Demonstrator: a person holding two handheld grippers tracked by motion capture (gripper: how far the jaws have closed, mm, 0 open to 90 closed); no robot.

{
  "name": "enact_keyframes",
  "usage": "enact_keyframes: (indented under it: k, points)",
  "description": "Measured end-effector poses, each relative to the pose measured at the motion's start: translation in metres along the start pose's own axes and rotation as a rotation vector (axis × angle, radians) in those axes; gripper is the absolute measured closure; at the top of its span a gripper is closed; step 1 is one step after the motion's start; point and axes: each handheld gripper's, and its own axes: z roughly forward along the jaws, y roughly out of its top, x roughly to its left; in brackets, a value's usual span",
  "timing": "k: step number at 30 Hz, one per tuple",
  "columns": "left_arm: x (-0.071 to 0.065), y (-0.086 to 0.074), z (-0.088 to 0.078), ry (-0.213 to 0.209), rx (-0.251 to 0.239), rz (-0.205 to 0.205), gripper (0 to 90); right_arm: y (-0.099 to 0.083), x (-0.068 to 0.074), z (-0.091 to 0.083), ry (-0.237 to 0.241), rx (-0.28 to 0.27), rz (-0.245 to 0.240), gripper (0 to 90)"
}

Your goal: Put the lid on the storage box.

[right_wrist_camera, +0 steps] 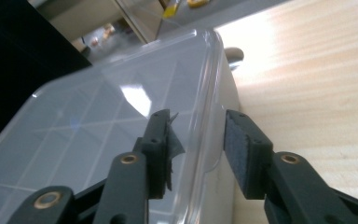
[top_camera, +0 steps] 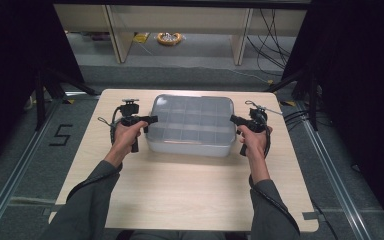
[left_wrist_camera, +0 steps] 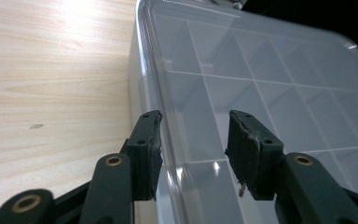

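While grippers (top_camera: pixel 152 119) flank box (top_camera: pixel 190 125), dividers visible

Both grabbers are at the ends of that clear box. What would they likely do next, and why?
Probably close both on the lid's edge. The left gripper and right gripper each stand open astride the rim of the clear compartment box, so pinching looks like the step before lifting.

Clear glossy plastic organizer box (top_camera: pixel 190 125) on a pale matt wood-grain surface (top_camera: pixel 180 185); gripper pads (right_wrist_camera: pixel 242 154) look rough, worn foam.
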Motion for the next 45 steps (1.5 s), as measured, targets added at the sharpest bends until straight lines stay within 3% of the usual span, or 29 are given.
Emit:
enact_keyframes:
  k: [2, 3, 5, 7, 8, 10, 12, 15, 17, 19, 20, 21, 22, 25, 26, 27, 30, 31, 33, 35, 36, 37, 39, 41, 42, 44, 45]
  points:
    - [-0.001, 0.0, 0.0, 0.005, -0.001, -0.007, 53.6, -0.003, -0.001, 0.002, -0.005, 0.006, -0.004, 63.0]
    - [-0.001, 0.0, 0.001, 0.006, -0.003, 0.001, 53.6, -0.005, 0.005, 0.001, 0.002, 0.03, 0.088, 62.8]
    - [-0.002, 0.0, 0.0, 0.008, -0.002, 0.009, 53.3, -0.006, 0.001, 0.003, 0.007, 0.008, 0.072, 62.0]
    - [0.0, 0.0, 0.001, 0.011, -0.009, -0.002, 52.4, -0.006, 0.003, 0.004, 0.021, 0.012, 0.093, 62.4]
    - [0.001, 0.001, 0.001, 0.009, -0.018, -0.01, 52.0, -0.006, -0.002, 0.005, 0.024, 0.006, 0.037, 63.3]
    - [0.001, 0.001, 0.001, 0.002, -0.015, -0.001, 51.7, -0.006, -0.001, 0.006, 0.008, -0.003, 0.024, 62.9]
    - [0.001, 0.002, 0.001, 0.002, -0.011, 0.002, 51.1, -0.005, 0.003, 0.005, 0.014, 0.018, 0.079, 63.2]
    - [0.002, 0.003, 0.001, -0.01, -0.036, -0.019, 51.5, -0.006, 0.005, 0.006, 0.007, 0.019, 0.081, 62.6]
    - [0.002, 0.002, 0.002, -0.004, -0.04, -0.015, 52.4, -0.007, 0.004, 0.006, 0.003, 0.012, 0.041, 62.6]
    - [0.0, 0.002, 0.001, 0.0, -0.04, 0.015, 52.1, -0.01, 0.006, 0.005, -0.005, 0.003, 0.042, 62.4]
    - [0.0, 0.002, 0.0, -0.006, -0.037, 0.01, 52.0, -0.011, 0.005, 0.006, -0.013, -0.005, 0.007, 61.9]
    - [-0.001, 0.002, -0.001, -0.005, -0.036, 0.0, 51.9, -0.012, 0.007, 0.006, -0.013, -0.002, 0.033, 62.0]
    - [0.0, 0.003, -0.002, 0.0, -0.037, 0.0, 51.2, -0.012, 0.005, 0.006, -0.016, -0.009, 0.016, 62.0]
    - [0.003, 0.002, -0.003, 0.005, -0.035, -0.008, 49.3, -0.013, 0.006, 0.005, -0.006, 0.005, 0.064, 62.6]
    - [0.004, 0.001, -0.002, 0.008, -0.03, -0.012, 49.1, -0.012, 0.002, 0.006, -0.01, -0.015, -0.005, 62.4]
    - [0.005, 0.0, -0.002, 0.009, -0.026, -0.013, 48.9, -0.011, 0.0, 0.008, -0.011, -0.023, -0.021, 62.2]
    - [0.01, 0.0, 0.002, 0.004, -0.015, -0.039, 48.2, -0.009, 0.002, 0.009, -0.006, -0.016, -0.018, 61.8]
    - [0.012, 0.0, 0.004, -0.001, -0.014, -0.054, 48.1, -0.009, 0.007, 0.009, -0.008, -0.01, 0.035, 61.7]
    - [0.013, 0.001, 0.007, -0.003, -0.017, -0.058, 47.6, -0.008, 0.009, 0.01, -0.018, 0.001, 0.037, 61.6]
    - [0.015, 0.002, 0.011, 0.01, -0.017, -0.063, 49.3, -0.007, 0.01, 0.012, -0.015, -0.003, 0.023, 61.7]
    - [0.016, 0.002, 0.012, 0.001, -0.017, -0.074, 49.9, -0.006, 0.005, 0.015, -0.016, -0.02, -0.029, 61.8]
    - [0.018, 0.002, 0.013, -0.004, -0.02, -0.09, 49.7, -0.006, 0.009, 0.014, -0.017, -0.009, 0.03, 61.8]
    - [0.018, 0.002, 0.013, -0.003, -0.025, -0.108, 52.0, -0.006, 0.009, 0.014, -0.018, -0.009, 0.031, 61.5]
    - [0.016, 0.003, 0.011, 0.015, -0.028, -0.077, 53.3, -0.006, 0.012, 0.014, -0.011, 0.002, 0.048, 60.8]
    - [0.016, 0.003, 0.011, 0.018, -0.036, -0.069, 53.9, -0.006, 0.01, 0.015, -0.021, -0.006, 0.022, 60.8]
    - [0.015, 0.003, 0.011, 0.024, -0.047, -0.059, 55.5, -0.006, 0.01, 0.015, -0.019, -0.004, 0.035, 60.8]
    - [0.016, 0.003, 0.012, 0.025, -0.048, -0.047, 55.8, -0.006, 0.005, 0.017, -0.027, -0.021, -0.016, 60.8]
